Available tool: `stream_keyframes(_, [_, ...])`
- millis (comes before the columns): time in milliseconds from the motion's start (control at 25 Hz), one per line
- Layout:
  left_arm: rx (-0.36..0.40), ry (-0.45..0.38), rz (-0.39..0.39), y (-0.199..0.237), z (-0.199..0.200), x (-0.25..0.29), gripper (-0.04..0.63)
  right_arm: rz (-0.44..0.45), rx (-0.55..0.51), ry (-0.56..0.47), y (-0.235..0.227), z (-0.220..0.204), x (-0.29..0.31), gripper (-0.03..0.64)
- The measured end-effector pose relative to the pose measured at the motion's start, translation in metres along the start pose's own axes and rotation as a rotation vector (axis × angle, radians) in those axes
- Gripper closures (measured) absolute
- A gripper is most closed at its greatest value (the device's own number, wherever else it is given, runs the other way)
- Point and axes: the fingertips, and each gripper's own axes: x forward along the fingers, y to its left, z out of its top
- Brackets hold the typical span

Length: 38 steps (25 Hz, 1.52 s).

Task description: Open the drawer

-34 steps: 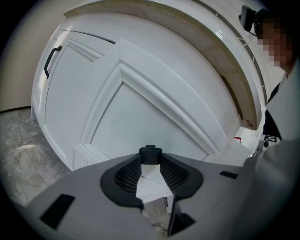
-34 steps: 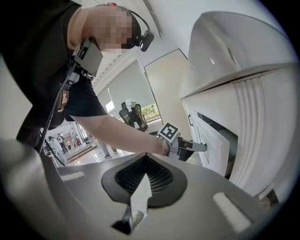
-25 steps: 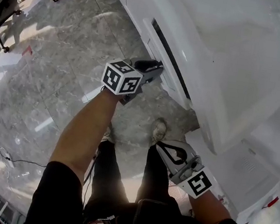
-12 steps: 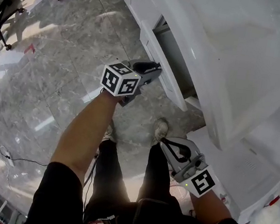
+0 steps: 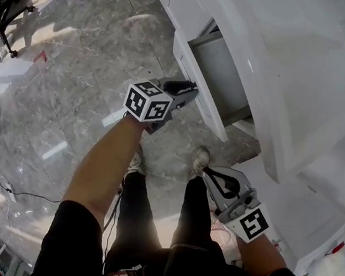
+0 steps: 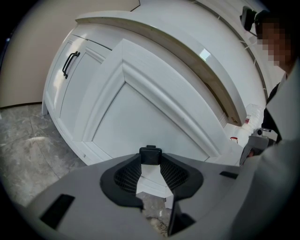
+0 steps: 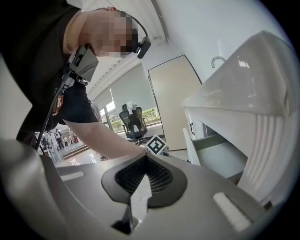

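The white panelled drawer [image 5: 223,77] stood partly pulled out of the white cabinet [image 5: 180,3]. The left gripper [image 5: 190,90] was clamped on its black handle [image 6: 150,155]. The right gripper [image 5: 208,177], jaws together and empty, hung well apart above the grey marble floor [image 5: 73,74].

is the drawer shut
No, the drawer stands pulled out, its grey inside showing, with the left tool on its handle.
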Motion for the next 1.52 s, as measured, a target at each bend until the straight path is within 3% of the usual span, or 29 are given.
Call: stream_keyframes(1520, [-0.048,-0.017,0.018,0.009,-0.043,-0.082,0.469,0.053,-0.051,-0.01,0.047,0.023,0.045,0.618])
